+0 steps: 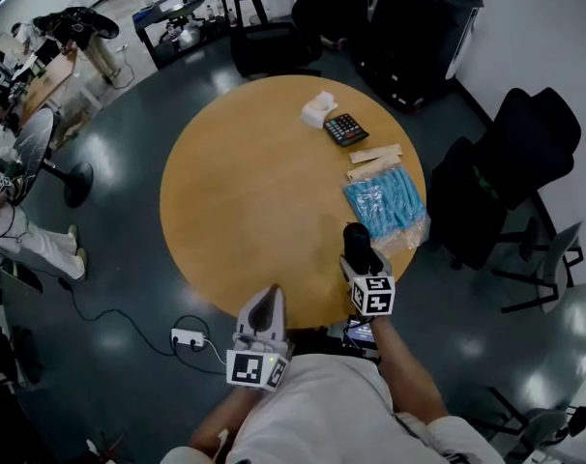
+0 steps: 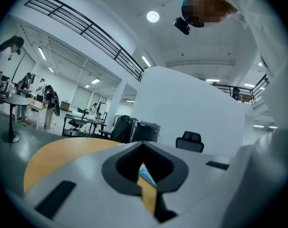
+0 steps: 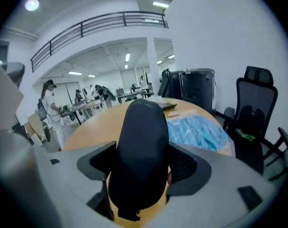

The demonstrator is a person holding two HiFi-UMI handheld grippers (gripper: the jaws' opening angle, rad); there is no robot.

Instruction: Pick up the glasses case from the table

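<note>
The black glasses case (image 1: 357, 243) is clamped between the jaws of my right gripper (image 1: 362, 262), above the near right edge of the round wooden table (image 1: 245, 182). In the right gripper view the case (image 3: 139, 151) fills the middle, with the right gripper (image 3: 143, 172) shut on its lower half and its rounded end pointing away. My left gripper (image 1: 270, 296) hangs at the table's near edge, lower left of the case. Its jaws are pressed together with nothing between them. The left gripper (image 2: 144, 167) shows only a thin slit in its own view.
A blue packet in clear plastic (image 1: 385, 201) lies just beyond the case. Farther back are paper-wrapped sticks (image 1: 374, 155), a calculator (image 1: 346, 129) and a white tissue pack (image 1: 318, 109). Black office chairs (image 1: 511, 158) stand to the right. A power strip (image 1: 188, 337) lies on the floor.
</note>
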